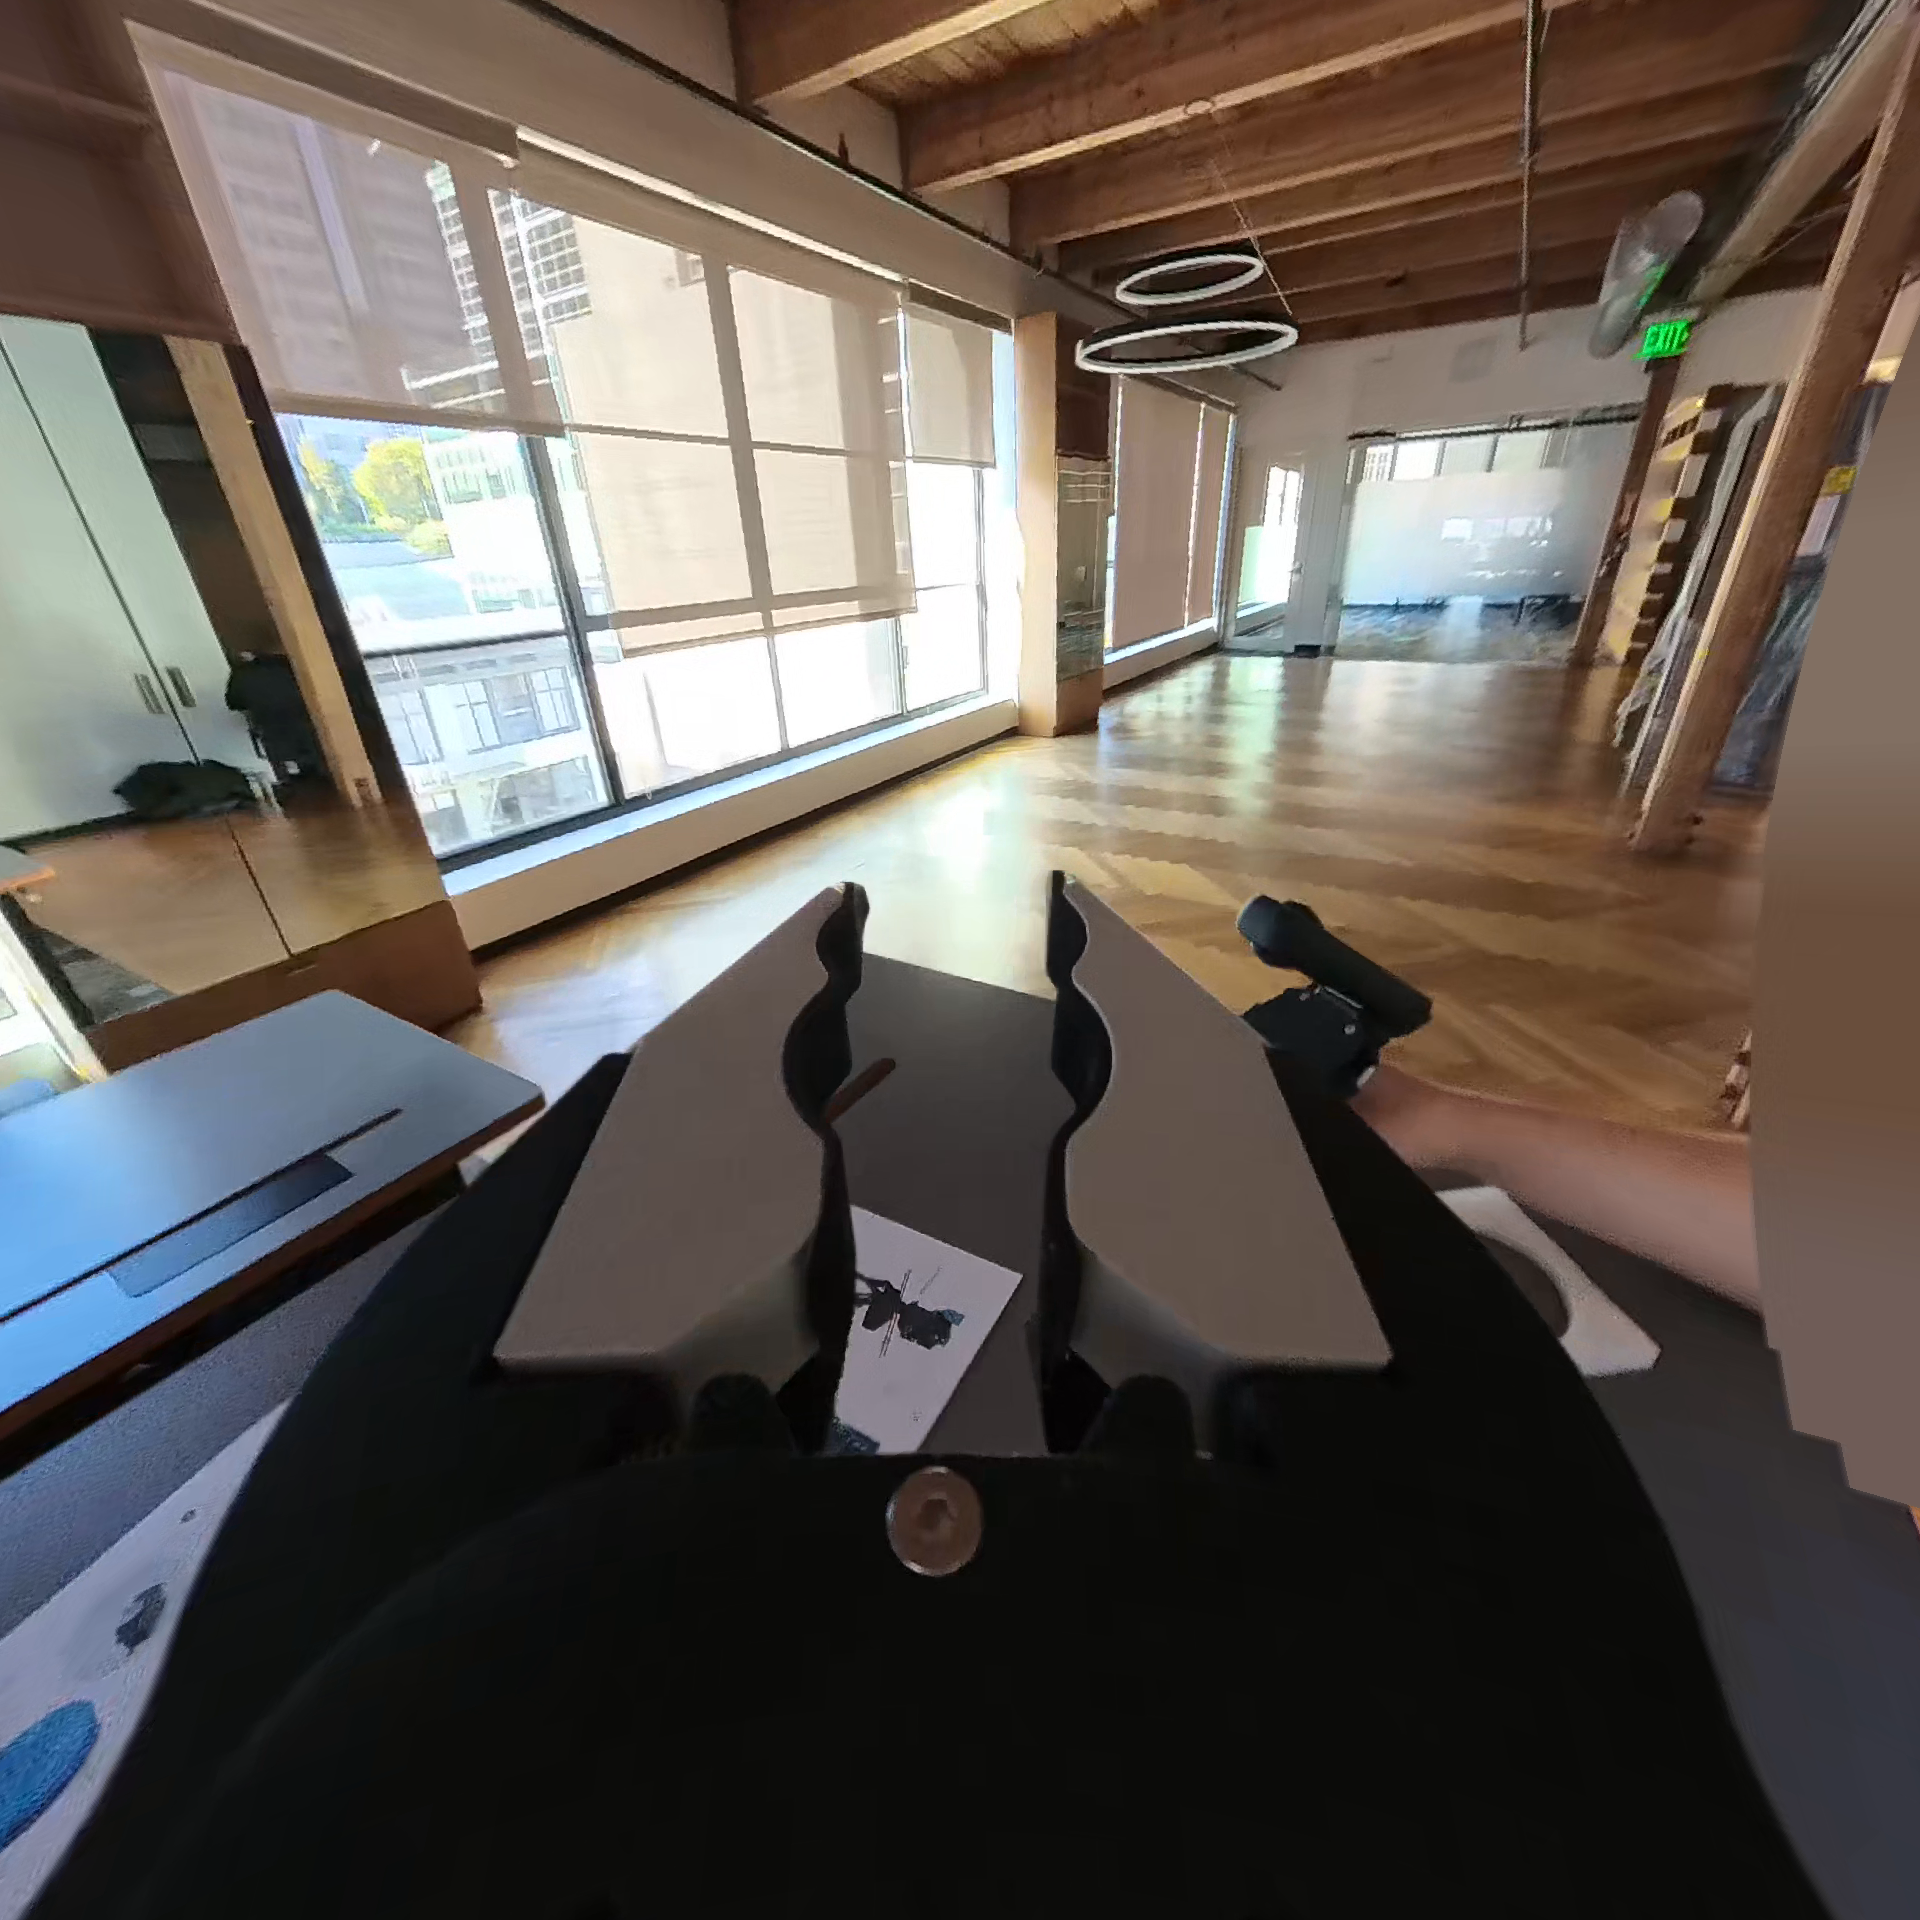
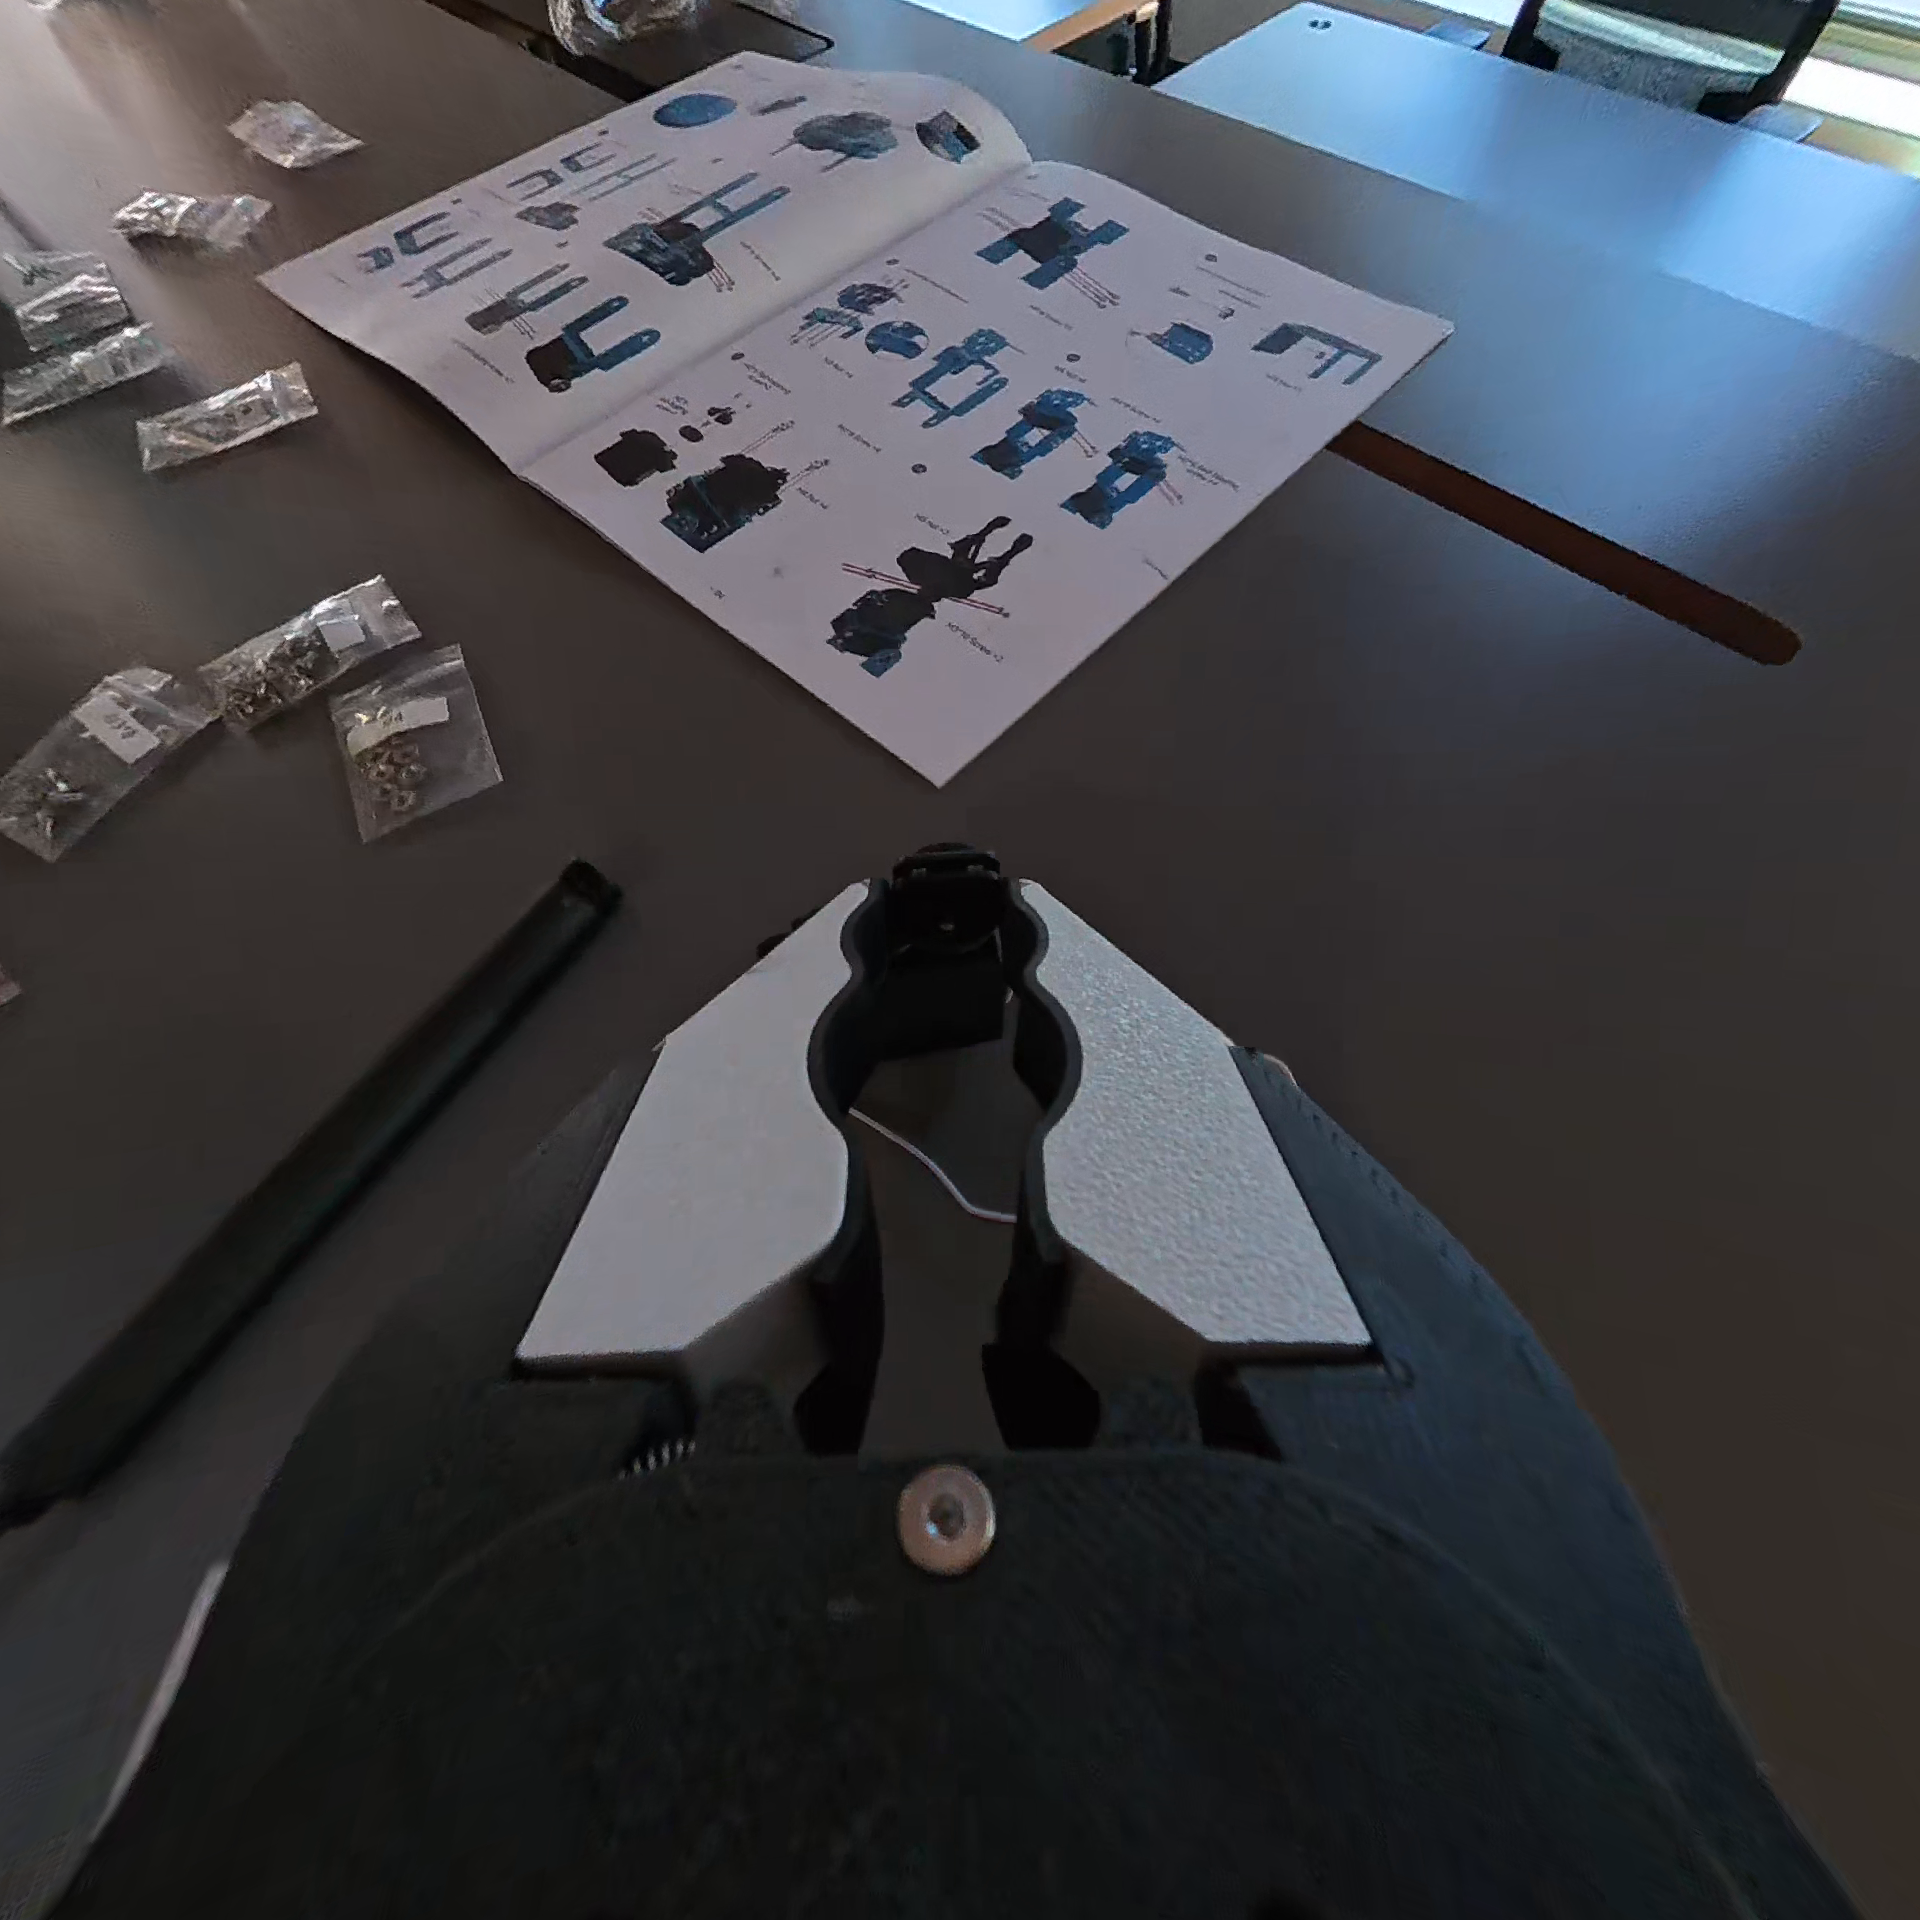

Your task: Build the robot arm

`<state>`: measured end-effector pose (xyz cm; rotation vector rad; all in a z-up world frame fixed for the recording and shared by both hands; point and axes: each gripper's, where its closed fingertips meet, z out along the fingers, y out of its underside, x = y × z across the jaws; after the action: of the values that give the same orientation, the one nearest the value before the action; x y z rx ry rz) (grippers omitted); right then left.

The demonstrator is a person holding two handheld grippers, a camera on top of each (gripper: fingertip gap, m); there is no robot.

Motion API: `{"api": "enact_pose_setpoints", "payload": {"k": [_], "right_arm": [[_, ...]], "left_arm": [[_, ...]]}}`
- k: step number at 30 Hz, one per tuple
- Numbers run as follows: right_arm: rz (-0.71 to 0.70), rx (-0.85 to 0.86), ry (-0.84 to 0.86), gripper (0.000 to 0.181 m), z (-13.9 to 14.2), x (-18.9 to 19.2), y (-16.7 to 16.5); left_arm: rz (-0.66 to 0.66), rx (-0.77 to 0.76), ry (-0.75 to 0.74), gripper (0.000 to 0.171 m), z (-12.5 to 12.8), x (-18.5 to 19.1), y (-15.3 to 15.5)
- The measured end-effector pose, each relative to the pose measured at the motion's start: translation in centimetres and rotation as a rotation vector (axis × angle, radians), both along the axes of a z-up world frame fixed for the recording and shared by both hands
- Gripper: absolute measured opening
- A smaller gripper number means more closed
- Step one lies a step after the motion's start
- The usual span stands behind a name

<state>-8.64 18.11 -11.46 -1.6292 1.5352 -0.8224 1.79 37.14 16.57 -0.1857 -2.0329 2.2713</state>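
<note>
Black small part (image 2: 940,951), a blocky piece with thin wires trailing back, sits pinched between the tips of the right claw (image 2: 943,904), low over the dark bench (image 2: 1455,935). Beside it lies a black rod (image 2: 343,1132); farther off, an open printed sheet (image 2: 831,395) and clear bags of hardware (image 2: 416,738). Left claw (image 1: 956,914) hangs wide apart and empty above the bench, over a white card (image 1: 925,1340).

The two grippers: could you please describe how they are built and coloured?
Both the left gripper and the right gripper have matt black bodies, a silver screw at the centre, and flat grey fingers lined with wavy black pads.
</note>
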Motion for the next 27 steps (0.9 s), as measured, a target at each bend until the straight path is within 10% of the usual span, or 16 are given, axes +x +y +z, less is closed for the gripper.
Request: {"api": "enact_pose_setpoints", "payload": {"k": [14,27], "right_arm": [[-0.026,0.043,-0.024,0.023,-0.4,3.9,2.7],[0.005,0.109,-0.101,0.053,1.4,1.7,1.8]], "left_arm": [[0.246,0.261,0.114,0.029,-6.3,8.8,0.0],[0.096,0.290,0.197,0.025,-7.1,5.3,-4.7]]}}
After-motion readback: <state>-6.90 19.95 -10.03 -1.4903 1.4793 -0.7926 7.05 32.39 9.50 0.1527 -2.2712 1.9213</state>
